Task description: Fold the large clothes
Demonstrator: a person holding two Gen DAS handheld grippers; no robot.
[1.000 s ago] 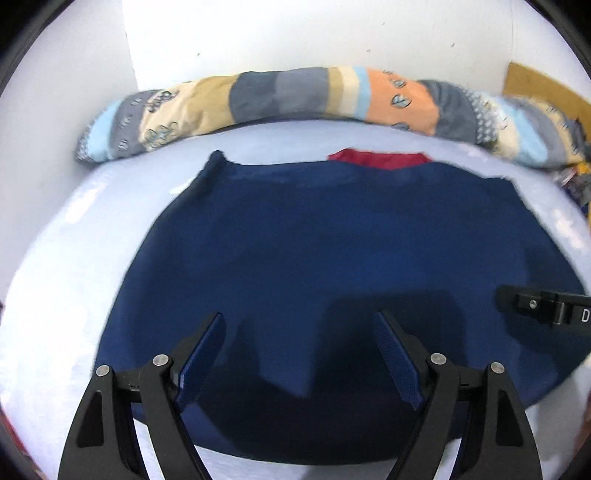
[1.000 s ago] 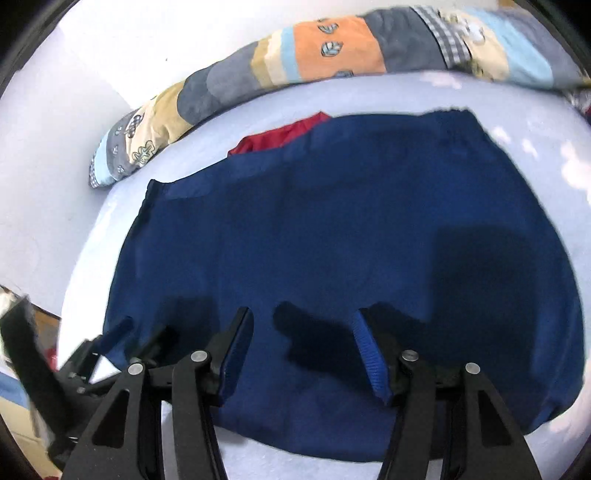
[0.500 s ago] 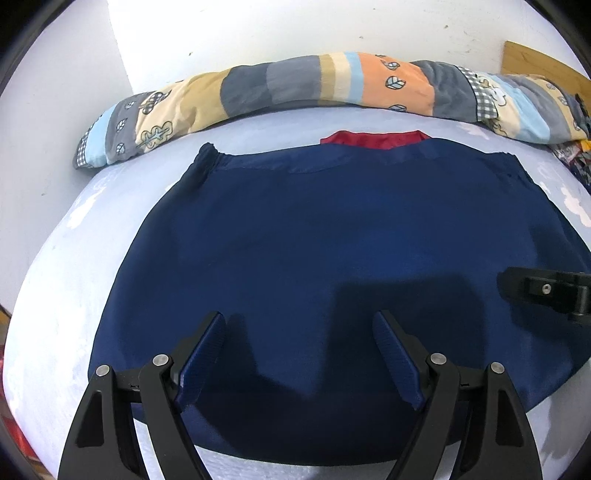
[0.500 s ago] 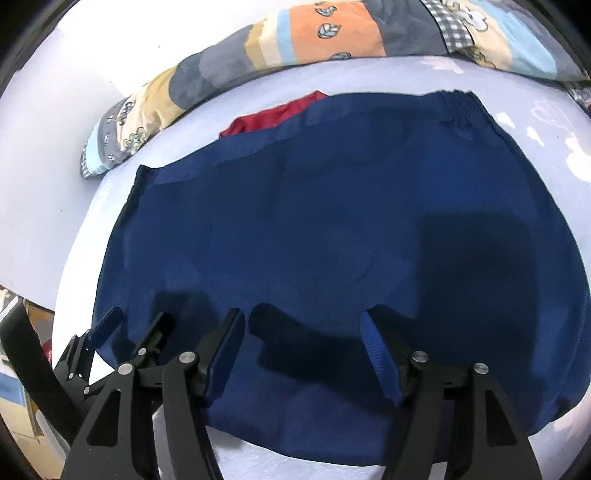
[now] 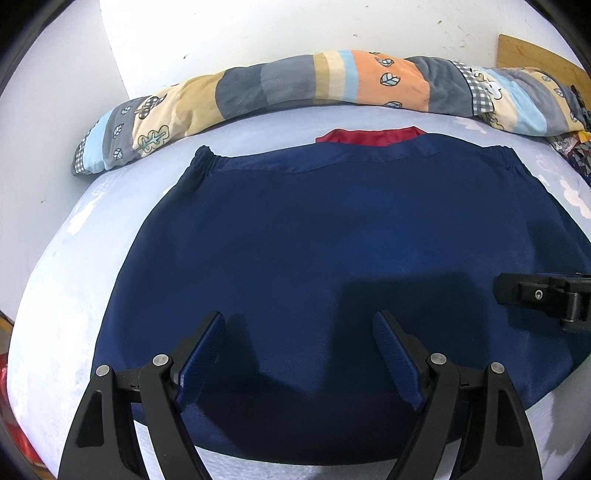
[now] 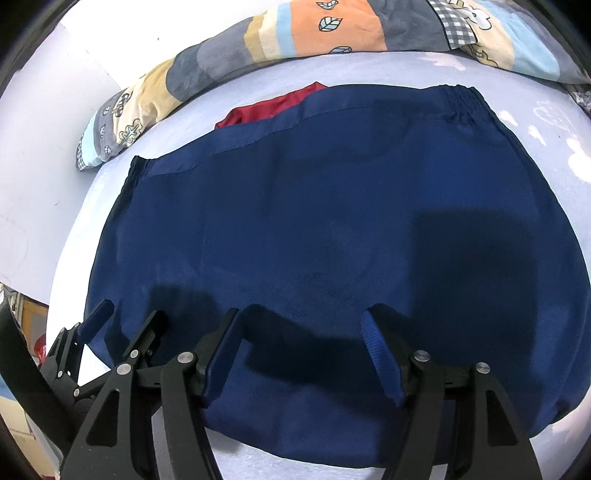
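Navy blue woven cloth fills both views: a skirt (image 5: 332, 236) lies spread flat on a pale lilac bedsheet (image 5: 74, 266), directly ahead of and beneath both grippers. Its elasticated waistband (image 5: 354, 157) is the edge farthest from the grippers, and its wide hem is the edge nearest them, so the garment points waist-away, hem-toward. Its longer span appears to run crosswise, from one gripper's side to the other, though the fisheye bends the outline.

The left gripper (image 5: 299, 354) hangs over the hem with its jaws spread wide, nothing between the blue pads but the flat cloth below. The right gripper (image 6: 301, 354) hovers over the hem just beside it; its jaws have just been opening and stand apart, with no fold pinched between them.

Beyond the waistband, a strip of red fabric (image 5: 369, 136) peeks out from under the skirt. Farther ahead again, a rolled patchwork quilt (image 5: 332, 85) lies along the white wall (image 5: 258, 29).
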